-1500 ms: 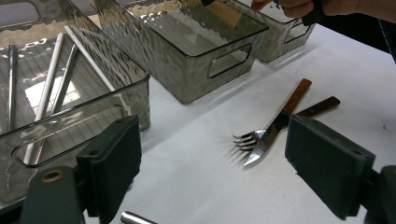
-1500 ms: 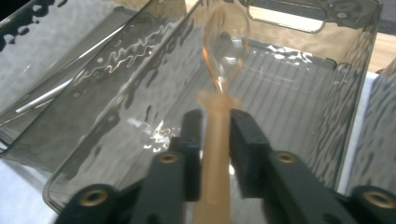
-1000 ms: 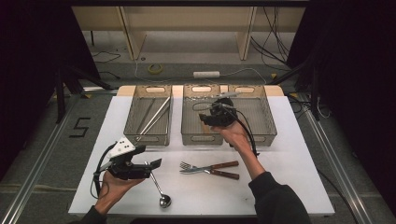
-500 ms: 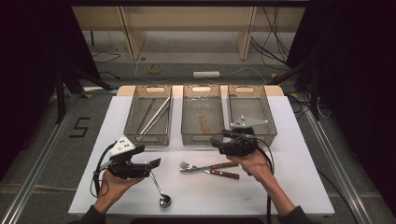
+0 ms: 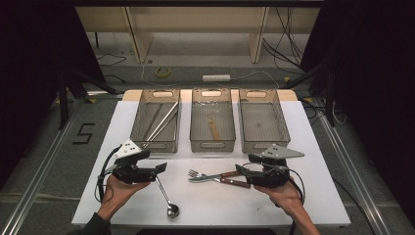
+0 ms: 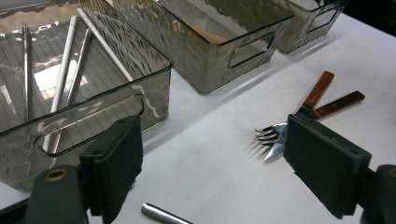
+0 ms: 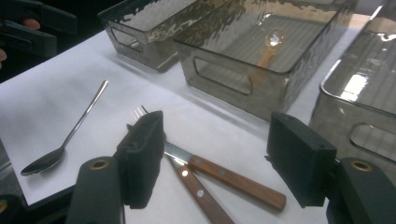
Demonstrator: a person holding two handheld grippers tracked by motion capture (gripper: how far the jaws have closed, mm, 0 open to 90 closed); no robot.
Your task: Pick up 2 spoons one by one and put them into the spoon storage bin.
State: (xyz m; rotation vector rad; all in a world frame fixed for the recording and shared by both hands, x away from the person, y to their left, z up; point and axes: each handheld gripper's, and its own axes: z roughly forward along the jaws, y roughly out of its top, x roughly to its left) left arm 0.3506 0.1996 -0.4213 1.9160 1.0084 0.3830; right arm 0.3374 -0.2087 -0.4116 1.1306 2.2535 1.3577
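A fork (image 5: pixel 198 174) and a knife (image 5: pixel 230 181), both with wooden handles, lie side by side on the white table (image 5: pixel 293 205). My right gripper (image 5: pixel 243 172) is low at their handle ends. Its jaws have just been opening and stand wide, with the handles (image 7: pixel 224 179) on the table between them and untouched. A metal spoon (image 5: pixel 167 199) lies front left, also seen as the spoon (image 7: pixel 65 140) from the right gripper. My left gripper (image 5: pixel 159 169) hovers open over the spoon's handle tip (image 6: pixel 163 215), facing the fork tines (image 6: pixel 267 134).
Three clear grey trays stand in a row at the back. The left tray (image 5: pixel 155 145) holds long thin sticks (image 6: pixel 60 79). In the middle tray (image 5: pixel 212 144) lies a wooden utensil (image 7: pixel 267 49), and the right tray (image 5: pixel 264 145) looks bare.
My right hand has come back from over the middle tray toward the near edge, down to the fork and knife handles. The left hand has stayed put.
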